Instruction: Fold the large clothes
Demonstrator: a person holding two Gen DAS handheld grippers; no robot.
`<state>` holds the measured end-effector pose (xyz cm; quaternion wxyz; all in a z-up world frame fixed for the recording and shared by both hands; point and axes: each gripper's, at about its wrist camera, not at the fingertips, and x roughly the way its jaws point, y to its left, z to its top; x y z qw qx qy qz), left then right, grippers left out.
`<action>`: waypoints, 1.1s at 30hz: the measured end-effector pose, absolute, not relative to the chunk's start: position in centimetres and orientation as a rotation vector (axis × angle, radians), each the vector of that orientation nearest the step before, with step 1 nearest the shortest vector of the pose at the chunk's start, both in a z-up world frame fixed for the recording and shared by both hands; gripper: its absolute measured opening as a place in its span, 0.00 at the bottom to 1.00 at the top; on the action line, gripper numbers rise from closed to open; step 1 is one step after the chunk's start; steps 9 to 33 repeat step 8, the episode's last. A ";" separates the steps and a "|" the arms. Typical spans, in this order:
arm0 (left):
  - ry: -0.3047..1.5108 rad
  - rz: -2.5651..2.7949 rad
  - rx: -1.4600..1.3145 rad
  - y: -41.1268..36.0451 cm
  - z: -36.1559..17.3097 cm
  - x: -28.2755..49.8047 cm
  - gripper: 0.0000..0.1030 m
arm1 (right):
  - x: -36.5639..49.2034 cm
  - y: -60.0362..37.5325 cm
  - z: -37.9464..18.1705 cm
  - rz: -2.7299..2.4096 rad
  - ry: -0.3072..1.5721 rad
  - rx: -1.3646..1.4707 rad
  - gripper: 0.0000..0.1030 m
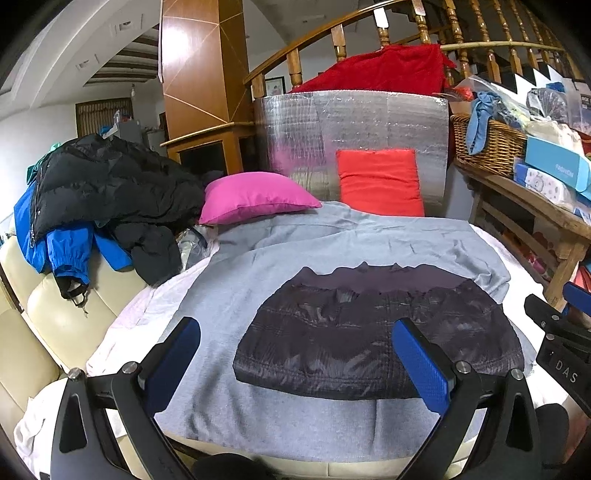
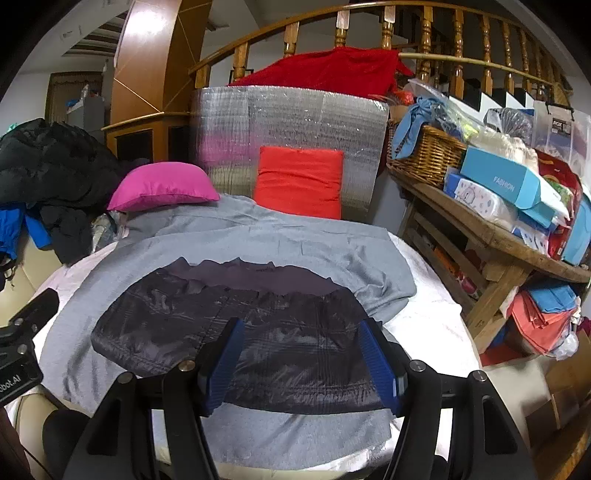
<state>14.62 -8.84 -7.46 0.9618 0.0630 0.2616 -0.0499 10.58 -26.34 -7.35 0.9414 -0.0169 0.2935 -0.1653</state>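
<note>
Left wrist: dark jacket (image 1: 376,332) folded flat on grey cloth (image 1: 295,251)

A curved wooden staircase railing (image 1: 369,33) is spanning the rear. A wood-panelled column (image 1: 199,70) is standing at left, catching ceiling light. A silver insulation panel (image 2: 288,122) is leaning upright behind the cream sofa (image 1: 55,306). A wooden side table (image 2: 491,243) is carrying a wicker basket (image 2: 424,155) and boxes.
</note>
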 end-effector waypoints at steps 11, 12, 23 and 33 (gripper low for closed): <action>0.529 -0.185 0.055 -9.4 -7.9 17.1 1.00 | 12.6 -28.4 -8.0 -0.339 0.613 -0.001 0.66; 0.529 -0.185 0.055 -9.4 -7.9 17.1 1.00 | 12.6 -28.4 -8.0 -0.339 0.613 -0.001 0.66; 0.529 -0.185 0.055 -9.4 -7.9 17.1 1.00 | 12.6 -28.4 -8.0 -0.339 0.613 -0.001 0.66; 0.529 -0.185 0.055 -9.4 -7.9 17.1 1.00 | 12.6 -28.4 -8.0 -0.339 0.613 -0.001 0.66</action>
